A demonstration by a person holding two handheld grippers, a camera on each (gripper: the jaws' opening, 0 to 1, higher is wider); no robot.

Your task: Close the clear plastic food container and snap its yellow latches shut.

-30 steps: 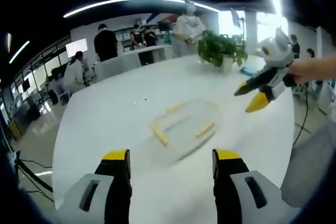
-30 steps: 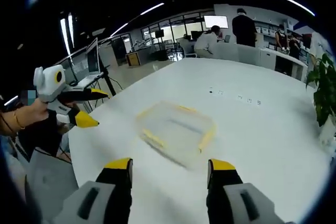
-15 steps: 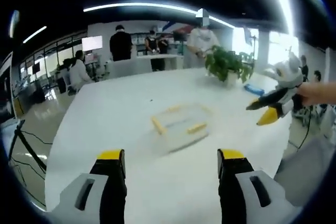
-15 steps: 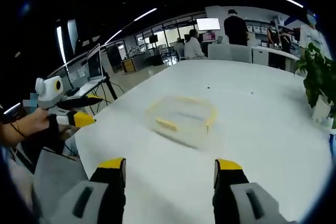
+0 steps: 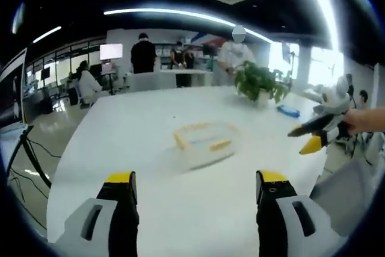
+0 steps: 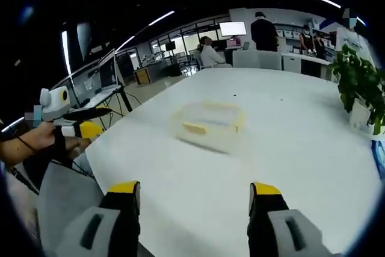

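On the white desk [image 5: 120, 130] the container [image 5: 203, 142] sits far from both wide, empty grippers [image 5: 191, 209] [image 6: 194, 209]; blurred latches risk a missed snap.

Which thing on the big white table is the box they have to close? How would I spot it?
Find the big white table. Near its middle sits the clear plastic container, alone, well short of the potted plant at the far edge. It is the see-through box with yellow latches on its sides.
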